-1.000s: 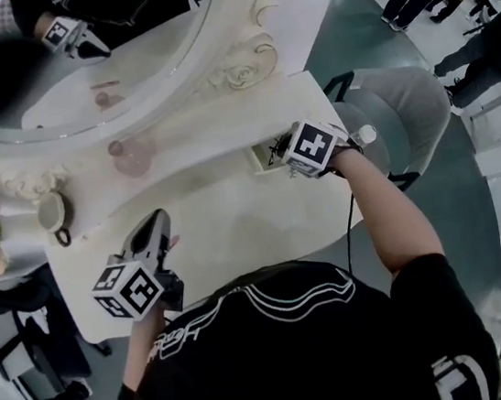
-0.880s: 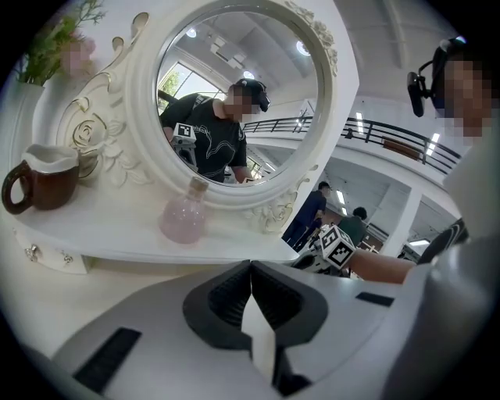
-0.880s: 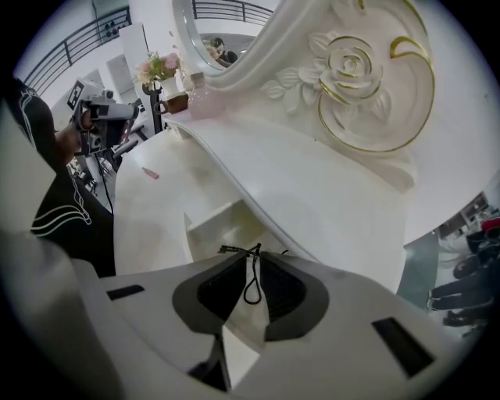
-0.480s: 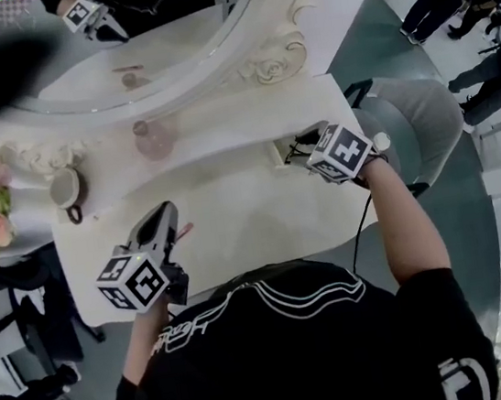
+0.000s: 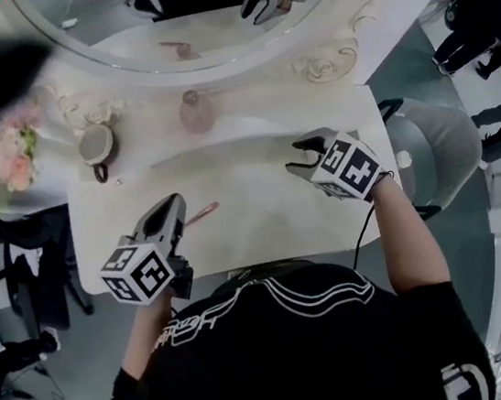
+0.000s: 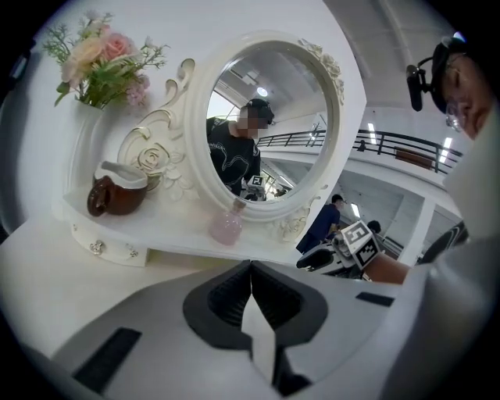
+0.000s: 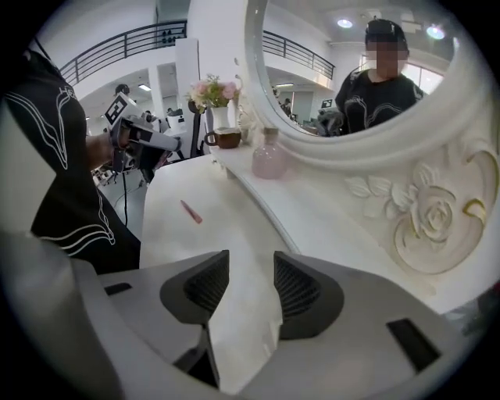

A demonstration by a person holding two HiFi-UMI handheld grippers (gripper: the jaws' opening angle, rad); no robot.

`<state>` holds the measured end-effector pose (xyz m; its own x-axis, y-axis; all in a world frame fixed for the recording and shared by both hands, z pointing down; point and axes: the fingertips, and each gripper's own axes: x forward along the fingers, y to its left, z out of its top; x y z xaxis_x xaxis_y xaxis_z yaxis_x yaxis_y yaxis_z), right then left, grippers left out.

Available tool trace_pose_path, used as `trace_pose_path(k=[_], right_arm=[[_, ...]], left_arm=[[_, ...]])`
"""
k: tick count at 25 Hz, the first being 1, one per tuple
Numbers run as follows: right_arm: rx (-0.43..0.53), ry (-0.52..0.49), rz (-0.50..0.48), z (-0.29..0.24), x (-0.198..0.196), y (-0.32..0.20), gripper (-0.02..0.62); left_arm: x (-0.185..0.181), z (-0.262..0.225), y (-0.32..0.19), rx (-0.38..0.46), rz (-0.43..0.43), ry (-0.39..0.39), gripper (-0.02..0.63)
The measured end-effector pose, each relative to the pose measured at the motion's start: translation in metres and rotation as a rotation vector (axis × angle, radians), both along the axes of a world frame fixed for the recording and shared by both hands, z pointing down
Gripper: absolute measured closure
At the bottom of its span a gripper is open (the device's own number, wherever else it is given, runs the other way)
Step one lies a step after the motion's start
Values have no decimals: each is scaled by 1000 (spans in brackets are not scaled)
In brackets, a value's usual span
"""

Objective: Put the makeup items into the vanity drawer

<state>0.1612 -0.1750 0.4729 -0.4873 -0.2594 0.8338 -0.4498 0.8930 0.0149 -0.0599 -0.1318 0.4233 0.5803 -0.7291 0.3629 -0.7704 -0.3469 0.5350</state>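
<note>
Head view: white vanity top [image 5: 264, 229] from above, with an oval mirror [image 5: 188, 18] at its far edge and a raised shelf [image 5: 257, 115] running along below the mirror.

Makeup stick [image 5: 202, 214]: slim and pink. It lies flat and slanted on the vanity top, left of centre, nearer the front edge than the shelf.

Left gripper [image 5: 174, 205]: over the front-left part of the vanity top, tips just beside the stick's near end. Contact cannot be told from above. In the left gripper view the jaws are closed together, the pads meet at the tip, and nothing is held.

Right gripper [image 5: 303, 155]: over the right part of the vanity top, close to the shelf's front edge. In the right gripper view the jaws stand apart and have just been opening. Only bare white surface shows between the pads, so it is empty. That view also shows the makeup stick well ahead, near the left gripper.

On the shelf:
- Pink bottle [image 5: 197, 112] at the middle, under the mirror.
- Brown pitcher [image 5: 95, 144] toward the left end.
- Pink flowers [image 5: 12, 163] at the far left corner.

Left gripper view: two small drawer fronts [image 6: 98, 248] with knobs under the shelf's left end, flush with its face.

Grey seat [image 5: 432, 146] just beside the vanity's right edge.
</note>
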Motion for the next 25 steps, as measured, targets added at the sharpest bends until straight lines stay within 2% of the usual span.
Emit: trace_pose_path(k=[16,25], right_arm=[[-55,-2,-367,32,-156,46,384],[-109,54,-517,69,-201,72,385]], left_arm=[[-102,1,59,-9,-242,-11,583],[-142,3,90,-20,-342,-16,583]])
